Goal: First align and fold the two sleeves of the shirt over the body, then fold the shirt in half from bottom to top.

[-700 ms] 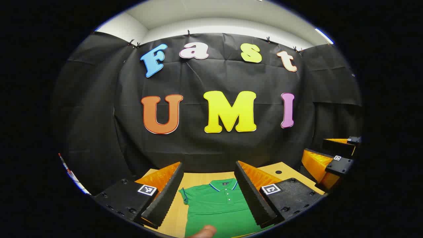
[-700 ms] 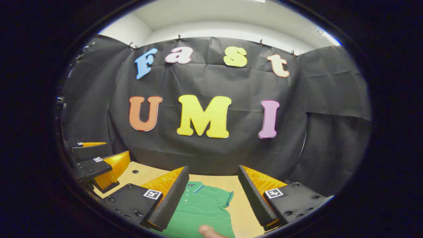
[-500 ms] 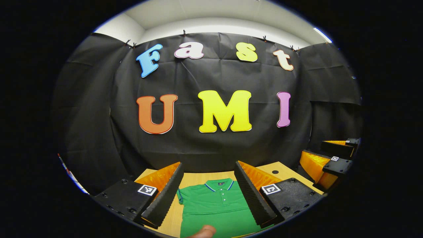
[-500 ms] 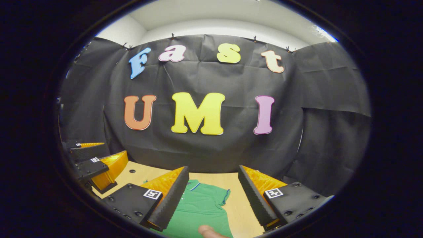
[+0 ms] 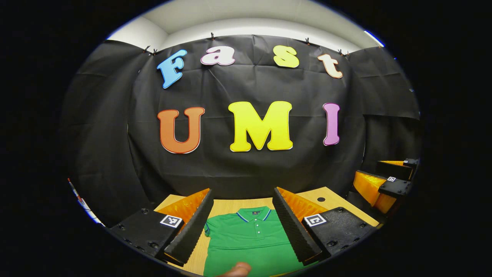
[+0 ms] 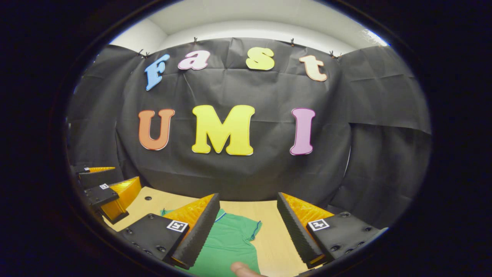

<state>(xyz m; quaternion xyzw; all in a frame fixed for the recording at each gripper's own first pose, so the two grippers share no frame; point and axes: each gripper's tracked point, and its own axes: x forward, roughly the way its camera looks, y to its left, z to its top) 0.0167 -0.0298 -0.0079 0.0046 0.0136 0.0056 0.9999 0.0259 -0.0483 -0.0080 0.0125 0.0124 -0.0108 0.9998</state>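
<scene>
A green polo shirt point(image 5: 250, 238) lies flat and front up on the wooden table point(image 5: 334, 202), with its collar point(image 5: 253, 213) toward the far wall. My left gripper point(image 5: 242, 190) hovers open over the shirt's chest, which shows between its fingers. In the right gripper view, the shirt point(image 6: 230, 244) lies low and left of centre with one short sleeve point(image 6: 253, 229) spread out. My right gripper point(image 6: 248, 194) is open above that sleeve and bare table. Each gripper also shows off to the side in the other's view: right gripper point(image 5: 380, 179), left gripper point(image 6: 111, 182), both open.
A person's fingertip point(image 5: 238, 269) pokes in at the bottom edge, and another fingertip point(image 6: 240, 268) does likewise. The table has a small round hole point(image 5: 320, 199) near its far right corner. The black cloth wall stands close behind the table's far edge.
Both grippers have drifted apart sideways, each sliding toward the edge of the other's view. The shirt now sits more centred between the left gripper's fingers. Both stay open.
</scene>
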